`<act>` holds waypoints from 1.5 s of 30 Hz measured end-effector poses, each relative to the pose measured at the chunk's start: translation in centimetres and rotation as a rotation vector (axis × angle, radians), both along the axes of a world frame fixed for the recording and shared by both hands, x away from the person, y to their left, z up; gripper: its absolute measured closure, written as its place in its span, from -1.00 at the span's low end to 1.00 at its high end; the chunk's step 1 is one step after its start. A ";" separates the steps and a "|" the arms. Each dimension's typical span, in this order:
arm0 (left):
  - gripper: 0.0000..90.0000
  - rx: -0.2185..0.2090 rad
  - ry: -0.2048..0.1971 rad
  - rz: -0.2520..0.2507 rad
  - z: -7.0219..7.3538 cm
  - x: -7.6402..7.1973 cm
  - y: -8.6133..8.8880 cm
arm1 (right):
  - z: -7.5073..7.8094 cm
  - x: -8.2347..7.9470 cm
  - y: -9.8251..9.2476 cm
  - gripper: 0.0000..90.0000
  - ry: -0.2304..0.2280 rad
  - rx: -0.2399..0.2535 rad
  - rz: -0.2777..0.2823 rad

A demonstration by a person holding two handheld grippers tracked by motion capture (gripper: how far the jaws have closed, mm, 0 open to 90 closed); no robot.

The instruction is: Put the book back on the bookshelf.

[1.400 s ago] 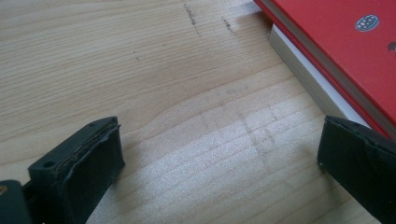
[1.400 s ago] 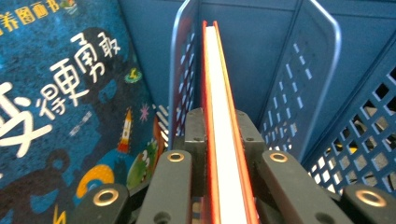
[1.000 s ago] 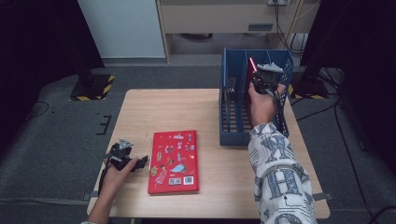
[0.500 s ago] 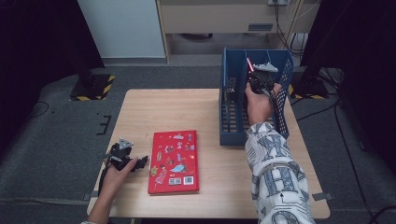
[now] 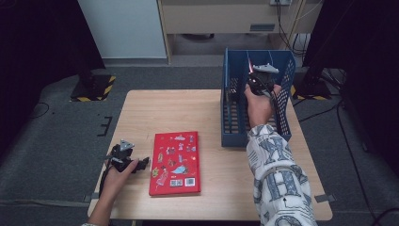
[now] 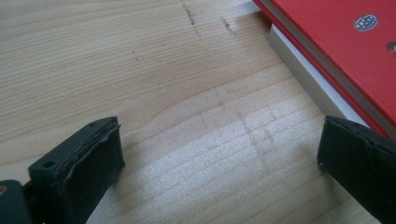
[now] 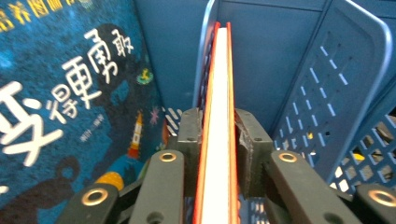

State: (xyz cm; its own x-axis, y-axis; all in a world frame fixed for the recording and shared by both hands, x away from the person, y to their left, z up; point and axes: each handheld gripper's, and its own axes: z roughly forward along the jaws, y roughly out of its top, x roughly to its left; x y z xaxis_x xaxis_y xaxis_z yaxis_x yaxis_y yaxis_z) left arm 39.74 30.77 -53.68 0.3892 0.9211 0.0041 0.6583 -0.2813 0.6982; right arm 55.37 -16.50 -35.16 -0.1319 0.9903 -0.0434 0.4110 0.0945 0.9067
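A thin red book (image 7: 219,70) stands on edge inside the blue basket (image 5: 234,117), its top showing as a red sliver (image 5: 249,63). My right gripper (image 7: 218,140) straddles its spine edge from above. Its jaws have just been opening, and the pads still lie against both covers. In the high view this gripper (image 5: 256,82) is down in the basket's far half. A thicker red book (image 5: 174,162) lies flat on the wooden table (image 5: 155,110). My left gripper (image 5: 141,165) rests open just left of it, with only bare wood (image 6: 140,70) between its jaws and the book's edge (image 6: 345,42) beside one jaw.
A blue picture book (image 7: 70,93) with white characters stands in the basket next to the thin red one. The basket's perforated wall (image 7: 327,84) rises close on the other side. The basket sits at the table's right rear, near the edge.
My right hand has shifted a little to the left inside the basket with the thin red book. The left hand and the flat red book have not moved.
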 end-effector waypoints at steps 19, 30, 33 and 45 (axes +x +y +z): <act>-1.00 -0.002 0.001 0.002 0.0 0.0 0.0 | 0.5 -0.4 0.2 0.36 0.000 0.048 0.039; -1.00 -0.002 0.001 0.001 0.0 0.0 0.0 | 0.6 -0.6 0.3 -0.17 0.001 0.063 0.061; -1.00 -0.002 0.001 0.001 0.0 0.0 0.0 | 0.6 -0.6 0.3 -0.35 -0.001 0.075 0.071; -1.00 -0.002 0.001 0.001 0.0 0.0 -0.1 | 0.7 -1.0 0.2 -0.64 -0.018 0.086 0.106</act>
